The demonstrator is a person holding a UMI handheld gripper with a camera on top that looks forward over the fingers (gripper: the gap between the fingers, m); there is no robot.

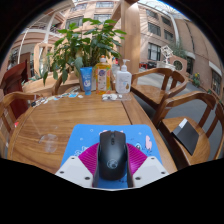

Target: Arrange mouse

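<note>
A black mouse sits between my gripper's two white fingers, its sides against the magenta pads on both sides. The gripper is shut on the mouse. It holds the mouse over a blue mouse mat that lies on the near part of a round wooden table. I cannot tell whether the mouse touches the mat or is just above it.
At the table's far side stand a potted green plant, a yellow bottle and a clear pump bottle. Wooden chairs stand to the right and left. A dark flat object lies on the right chair's seat.
</note>
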